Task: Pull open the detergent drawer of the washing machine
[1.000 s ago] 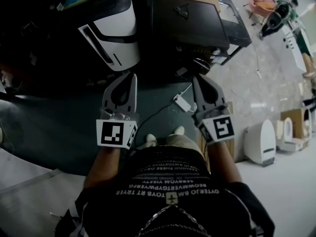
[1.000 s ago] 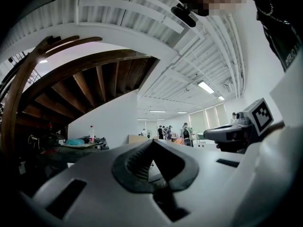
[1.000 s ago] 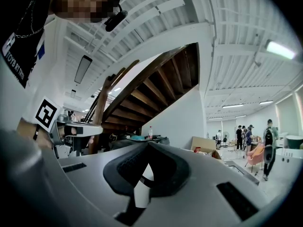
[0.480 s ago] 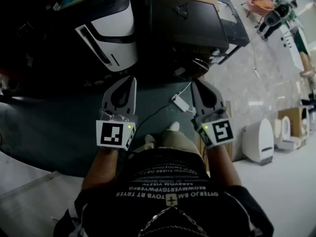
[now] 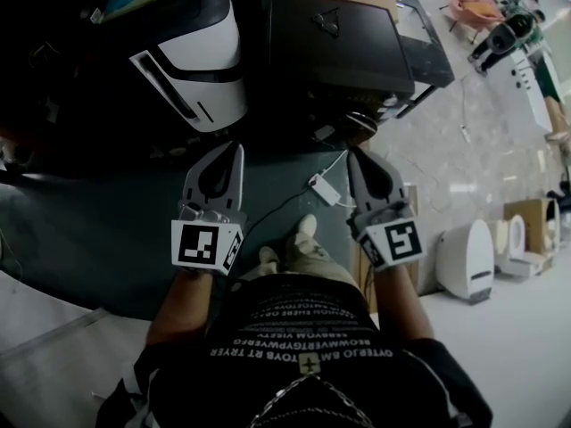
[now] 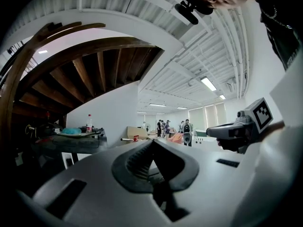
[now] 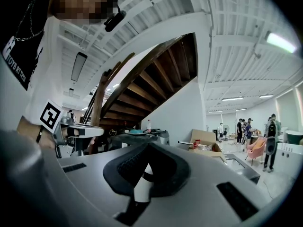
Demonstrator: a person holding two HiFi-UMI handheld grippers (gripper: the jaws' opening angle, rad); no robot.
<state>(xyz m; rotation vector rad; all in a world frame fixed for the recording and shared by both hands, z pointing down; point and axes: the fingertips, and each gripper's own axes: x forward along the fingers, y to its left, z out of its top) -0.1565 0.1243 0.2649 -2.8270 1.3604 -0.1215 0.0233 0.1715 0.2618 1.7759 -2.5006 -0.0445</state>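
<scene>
Your left tongs (image 5: 234,152) and right tongs (image 5: 356,155) are both shut tight, with nothing in them. The white machine (image 5: 210,69) with a black stripe stands ahead of your left tongs, well apart (its drawer is too dark to pick out). A big black box (image 5: 339,43) stands beside it. A white plug block (image 5: 321,186) and its cord (image 5: 277,205) lie on the floor between your tongs.

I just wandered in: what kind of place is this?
Likely a big open workshop hall: curved dark wooden staircase, long ceiling strip lights, brown cardboard box and white rounded appliance.
</scene>
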